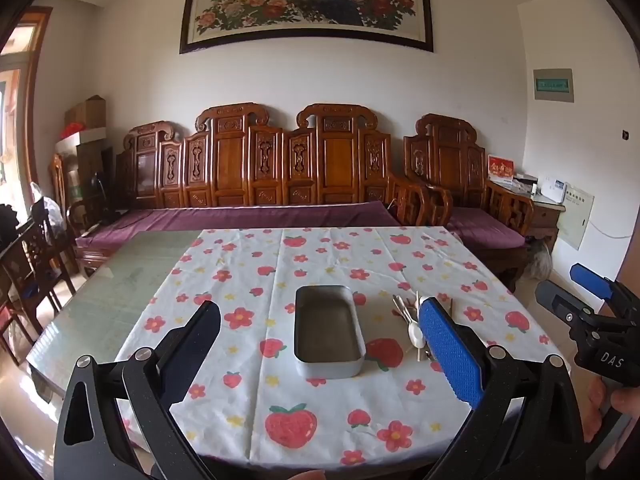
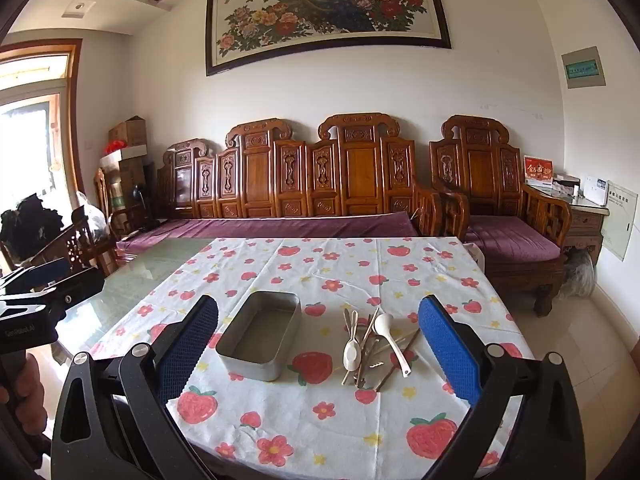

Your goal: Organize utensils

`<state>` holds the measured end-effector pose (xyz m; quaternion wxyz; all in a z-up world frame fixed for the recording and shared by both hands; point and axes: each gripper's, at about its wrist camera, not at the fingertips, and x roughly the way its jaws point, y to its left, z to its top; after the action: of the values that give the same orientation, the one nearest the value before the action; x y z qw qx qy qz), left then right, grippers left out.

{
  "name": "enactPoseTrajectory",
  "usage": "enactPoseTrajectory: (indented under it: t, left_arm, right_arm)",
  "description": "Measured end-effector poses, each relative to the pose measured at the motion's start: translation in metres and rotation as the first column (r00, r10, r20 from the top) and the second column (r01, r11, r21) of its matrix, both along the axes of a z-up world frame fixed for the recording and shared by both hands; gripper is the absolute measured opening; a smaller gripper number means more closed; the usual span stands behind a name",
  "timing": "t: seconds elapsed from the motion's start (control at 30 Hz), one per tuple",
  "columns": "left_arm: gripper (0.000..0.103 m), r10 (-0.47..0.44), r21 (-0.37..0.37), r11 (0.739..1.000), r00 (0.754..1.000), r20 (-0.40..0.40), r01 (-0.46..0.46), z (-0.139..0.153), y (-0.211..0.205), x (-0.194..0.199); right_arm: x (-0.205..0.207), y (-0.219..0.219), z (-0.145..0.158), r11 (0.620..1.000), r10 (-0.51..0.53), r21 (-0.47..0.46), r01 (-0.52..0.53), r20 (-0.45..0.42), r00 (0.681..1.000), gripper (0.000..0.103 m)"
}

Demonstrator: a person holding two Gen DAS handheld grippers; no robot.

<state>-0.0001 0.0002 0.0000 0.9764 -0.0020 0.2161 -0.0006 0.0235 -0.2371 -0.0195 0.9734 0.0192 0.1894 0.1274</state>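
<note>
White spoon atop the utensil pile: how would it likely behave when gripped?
The white spoon looks smooth, possibly slippery. It rests across the chopsticks, so lifting it may shift them. It appears rigid and likely light.

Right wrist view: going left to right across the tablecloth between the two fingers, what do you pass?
Left finger → metal tin, empty → pile of utensils, white spoons lying among chopsticks, all loose on the tablecloth → right finger.
</note>
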Motion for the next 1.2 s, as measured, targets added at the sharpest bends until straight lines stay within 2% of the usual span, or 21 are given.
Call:
enactPoseTrajectory:
  t: [1.2]
  left_arm:
    - [0.097,0.000,-0.002,1.000,1.000,0.000,0.000,0.0000,0.0003,0.0006]
  right_arm:
    - [-0.0009,-0.0004,0.0033,1.000,0.000,0.003,0.000,0.004,1.000,0.100]
